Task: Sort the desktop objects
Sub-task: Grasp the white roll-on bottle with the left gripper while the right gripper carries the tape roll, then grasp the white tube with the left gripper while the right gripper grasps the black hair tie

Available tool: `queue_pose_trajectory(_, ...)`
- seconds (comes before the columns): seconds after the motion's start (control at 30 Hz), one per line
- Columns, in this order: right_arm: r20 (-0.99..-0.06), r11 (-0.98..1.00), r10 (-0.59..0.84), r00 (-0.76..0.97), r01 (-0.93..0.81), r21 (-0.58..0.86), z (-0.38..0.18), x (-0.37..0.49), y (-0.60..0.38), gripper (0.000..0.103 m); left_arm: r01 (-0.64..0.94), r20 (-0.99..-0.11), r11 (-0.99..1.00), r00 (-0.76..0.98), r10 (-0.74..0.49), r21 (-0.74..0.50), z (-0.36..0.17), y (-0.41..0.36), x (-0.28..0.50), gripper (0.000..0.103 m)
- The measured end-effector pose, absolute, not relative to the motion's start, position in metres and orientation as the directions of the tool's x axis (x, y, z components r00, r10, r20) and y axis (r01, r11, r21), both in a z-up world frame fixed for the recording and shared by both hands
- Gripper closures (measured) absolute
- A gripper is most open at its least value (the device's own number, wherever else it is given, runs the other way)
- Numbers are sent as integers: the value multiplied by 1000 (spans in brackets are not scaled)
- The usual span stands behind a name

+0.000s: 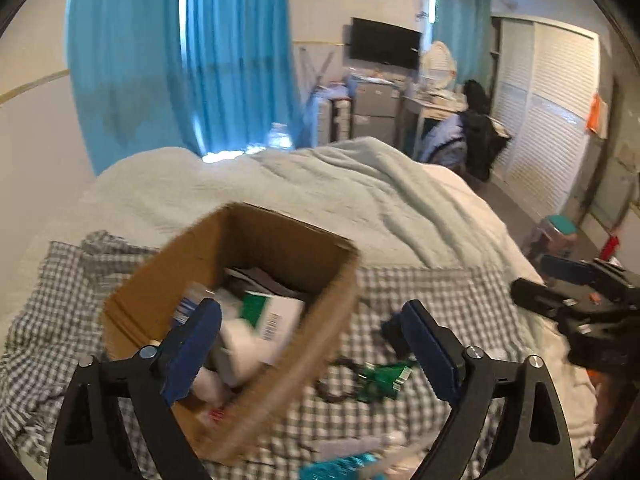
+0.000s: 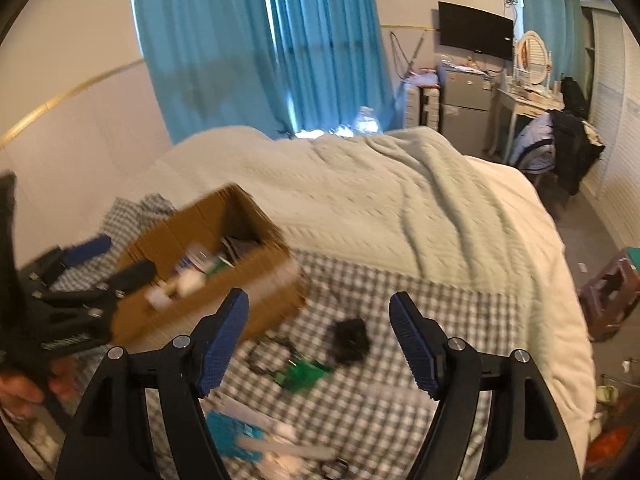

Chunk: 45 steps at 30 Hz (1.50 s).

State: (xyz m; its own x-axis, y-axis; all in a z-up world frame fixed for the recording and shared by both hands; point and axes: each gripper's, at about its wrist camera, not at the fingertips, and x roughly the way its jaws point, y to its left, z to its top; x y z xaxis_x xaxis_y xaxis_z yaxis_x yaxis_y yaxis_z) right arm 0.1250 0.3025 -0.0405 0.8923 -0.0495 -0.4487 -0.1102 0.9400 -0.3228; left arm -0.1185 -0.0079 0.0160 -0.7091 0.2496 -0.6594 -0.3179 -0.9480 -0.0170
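Observation:
An open cardboard box [image 1: 332, 320] [image 2: 264, 276] sits on a checked cloth on the bed, holding a green and white carton [image 1: 272, 316] and several white items. My left gripper [image 1: 312, 344] is open and empty, over the box's right wall. My right gripper [image 2: 320, 344] is open and empty above loose things on the cloth: a green packet [image 2: 304, 372] [image 1: 380, 380], a black cable loop [image 2: 268, 352] [image 1: 336, 380], a small black object [image 2: 352, 336] and a teal item [image 2: 228, 436] at the front. Both views are blurred.
The checked cloth [image 2: 400, 400] covers the bed's near end, with a pale green blanket [image 2: 400, 200] behind. The bed's right edge drops to the floor, where a small stool [image 2: 612, 292] stands. Blue curtains, a TV and a dresser line the far wall.

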Motion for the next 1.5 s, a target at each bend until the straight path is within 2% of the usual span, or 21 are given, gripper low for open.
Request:
queue_pose_trajectory(0.33, -510, 952, -83, 856, -83, -294, -78, 126, 250, 30, -409, -731, -911, -605, 314, -53, -42, 30, -98, 6)
queue_pose_trajectory(0.53, -583, 957, -92, 807, -91, -277, -117, 129, 229, 30, -449, -773, -893, -569, 280, 7, -93, 35, -80, 6)
queue_pose_trajectory(0.8, -650, 960, -103, 753, -94, -262, -155, 126, 212, 30, -595, -829, -801, -479, 286, 68, -150, 48, -46, 7)
queue_pose_trajectory(0.87, -660, 959, -108, 743, -97, -267, -161, 125, 211, 30, -630, -841, -772, -460, 285, 83, -161, 54, -40, 9)
queue_pose_trajectory(0.93, -677, 958, -107, 728, -107, -266, -170, 124, 211, 30, -656, -858, -748, -438, 269, 100, -172, 58, -38, 26)
queue_pose_trajectory(1.0, -701, 957, -105, 705, -120, -264, -181, 124, 212, 30, -671, -883, -733, -405, 238, 110, -185, 60, -39, 33)
queue_pose_trajectory(1.17, -762, 955, -108, 639, -147, -258, -212, 127, 212, 31, -709, -889, -703, -357, 286, 58, -194, 53, -33, 36)
queue_pose_trajectory(1.27, -797, 960, -115, 593, -140, -243, -230, 129, 207, 41, -728, -894, -685, -302, 329, -6, -189, 49, -29, 36)
queue_pose_trajectory(1.37, -828, 970, -113, 549, -120, -211, -248, 134, 199, 48, -731, -907, -682, -288, 306, 2, -196, 49, -29, 36)
queue_pose_trajectory(1.4, -839, 971, -115, 532, -120, -209, -254, 136, 198, 55, -731, -908, -682, -284, 307, -2, -197, 50, -31, 38)
queue_pose_trajectory(1.5, -836, 965, -136, 531, -120, -233, -260, 139, 200, 60, -737, -914, -675, -257, 314, -25, -198, 48, -30, 50)
